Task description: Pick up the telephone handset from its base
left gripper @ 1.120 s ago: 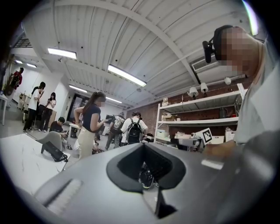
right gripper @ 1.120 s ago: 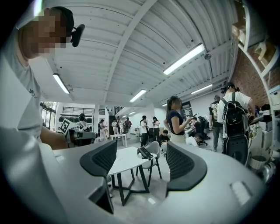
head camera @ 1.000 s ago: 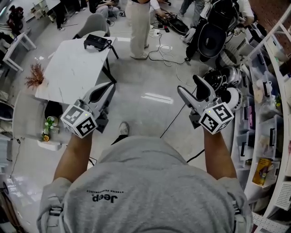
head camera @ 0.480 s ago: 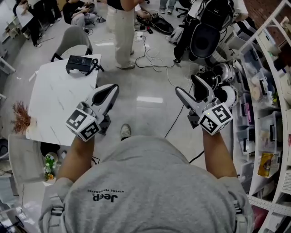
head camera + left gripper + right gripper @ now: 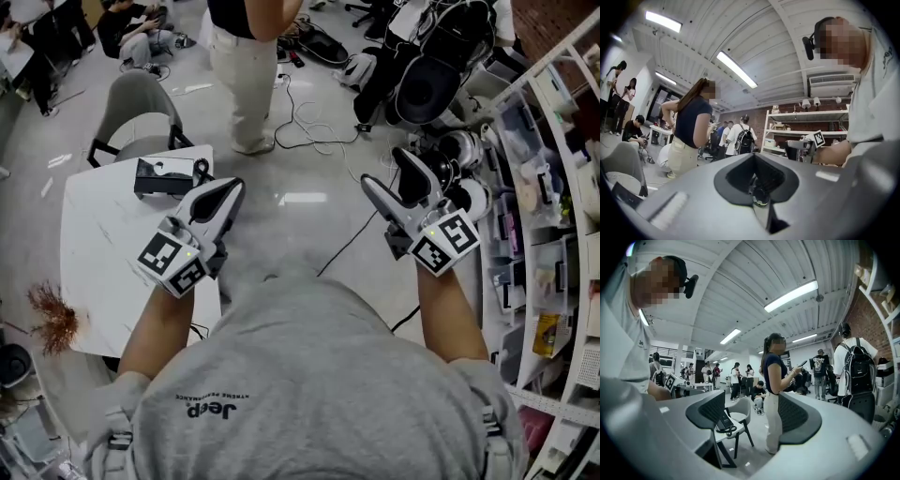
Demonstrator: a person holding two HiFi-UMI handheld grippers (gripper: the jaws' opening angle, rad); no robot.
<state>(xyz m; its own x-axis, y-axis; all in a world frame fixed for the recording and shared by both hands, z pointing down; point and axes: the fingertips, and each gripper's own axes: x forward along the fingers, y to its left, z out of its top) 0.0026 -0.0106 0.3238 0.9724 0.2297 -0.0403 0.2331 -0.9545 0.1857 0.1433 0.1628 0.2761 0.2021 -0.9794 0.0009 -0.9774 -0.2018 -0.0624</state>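
The black telephone, handset on its base with a coiled cord, sits at the far edge of a white table. My left gripper is held in the air just right of the telephone with its jaws together and nothing in them; its own view shows the pads meeting. My right gripper is held over the floor well to the right, jaws apart and empty. Between its pads the telephone shows far off on the table.
A grey chair stands behind the table, and a person stands on the floor beyond it. Cables lie on the floor. Black bags and helmets and white shelving line the right side. A dried plant lies on the table's near corner.
The table and telephone have come nearer and slid right in the head view. My left gripper now sits right beside the telephone. The right gripper has kept its place and stays open.
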